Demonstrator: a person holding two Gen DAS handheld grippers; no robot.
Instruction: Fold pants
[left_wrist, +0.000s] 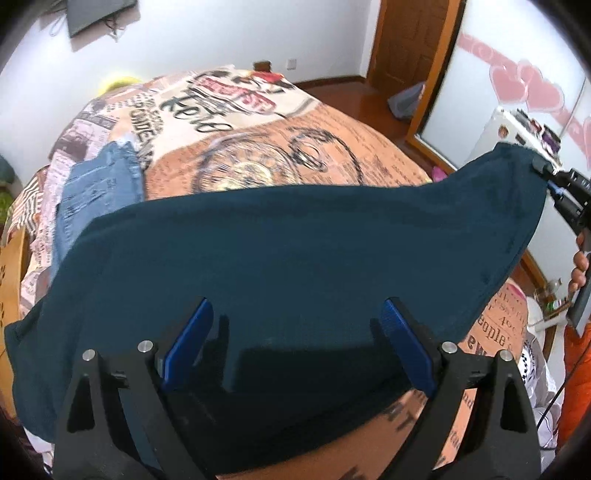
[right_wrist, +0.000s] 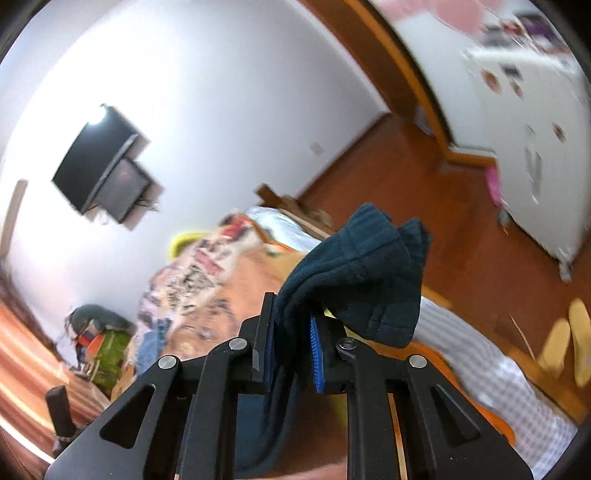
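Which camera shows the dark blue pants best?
The left wrist view: the dark blue pants spread wide across it, over the bed, one end pinched by the right gripper. The right wrist view shows only a bunched end between its fingers.

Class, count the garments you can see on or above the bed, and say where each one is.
2. The dark teal pants hang above the bed, one end clamped in the right hand-held gripper. The jeans lie at the bed's left. Others may be hidden.

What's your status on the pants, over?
Right gripper shut on dark teal pants, corner lifted. Left gripper open above the cloth. Denim garment lies on the bed beyond.
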